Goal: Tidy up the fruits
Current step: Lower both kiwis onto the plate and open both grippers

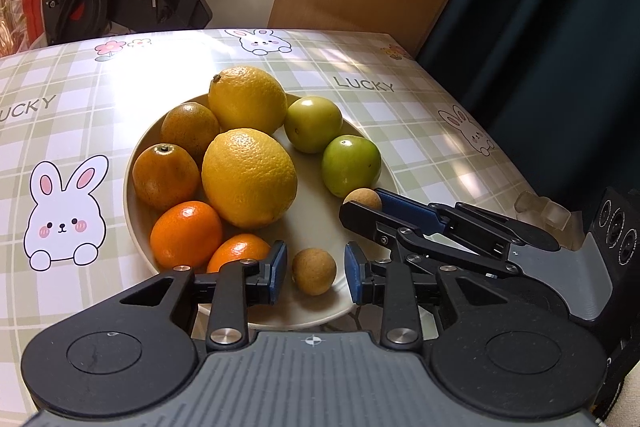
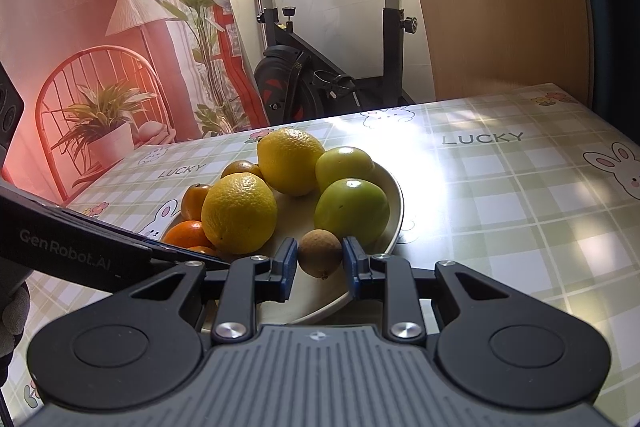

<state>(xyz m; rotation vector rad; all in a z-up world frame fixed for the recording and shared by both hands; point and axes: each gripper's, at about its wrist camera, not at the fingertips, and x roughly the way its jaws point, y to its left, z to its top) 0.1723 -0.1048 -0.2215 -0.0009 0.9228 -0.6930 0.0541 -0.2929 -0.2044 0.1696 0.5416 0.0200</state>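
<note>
Surface: green checked tablecloth (image 1: 400, 131) with rabbits and the word LUCKY; an exercise bike (image 2: 320, 67) stands behind the table.
Plate: cream plate (image 1: 316, 211) near the table's front edge, holding two big lemons, two green fruits, several small oranges and two small brown fruits.
Left gripper: the left gripper (image 1: 315, 267) has its jaws a little apart around the near brown fruit (image 1: 314, 271); a gap shows on both sides, so the fruit lies free on the plate.
Right gripper: the right gripper (image 2: 320, 259) pinches the second brown fruit (image 2: 321, 253), both pads touching it, low over the plate beside the green fruit (image 2: 352, 211).
Advice: I judge it best to lower the second fruit fully before opening, as round fruits roll easily. Draw the left gripper straight back, not sideways.
</note>
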